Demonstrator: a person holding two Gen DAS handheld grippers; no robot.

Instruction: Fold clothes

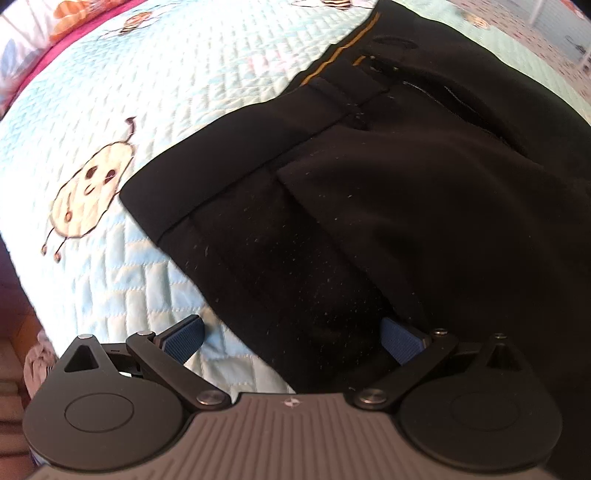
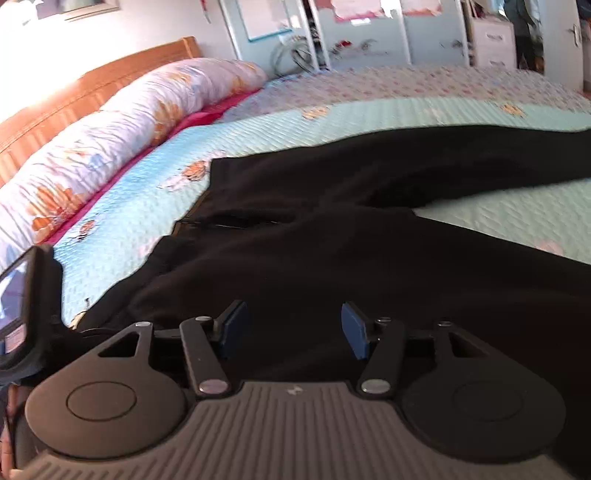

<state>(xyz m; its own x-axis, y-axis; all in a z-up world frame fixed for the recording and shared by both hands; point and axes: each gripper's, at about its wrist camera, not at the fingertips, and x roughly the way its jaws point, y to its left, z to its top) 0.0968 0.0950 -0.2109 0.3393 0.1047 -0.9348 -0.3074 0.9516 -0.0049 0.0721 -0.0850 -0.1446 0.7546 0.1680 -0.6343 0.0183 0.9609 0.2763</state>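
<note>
Black trousers lie spread on a pale blue quilted bedspread, waistband with a mustard stripe toward the top. My left gripper is open, its blue pads straddling the trousers' near edge; the right pad is partly tucked under a fold. In the right wrist view the same black trousers stretch across the bed, one leg running off to the right. My right gripper is open low over the black cloth, with fabric between and below its blue pads. Nothing is pinched.
A long floral bolster pillow and a wooden headboard line the bed's far left. A phone-like device sits at the left edge. Wardrobe doors and a white drawer unit stand beyond the bed. The bed edge drops off at the left.
</note>
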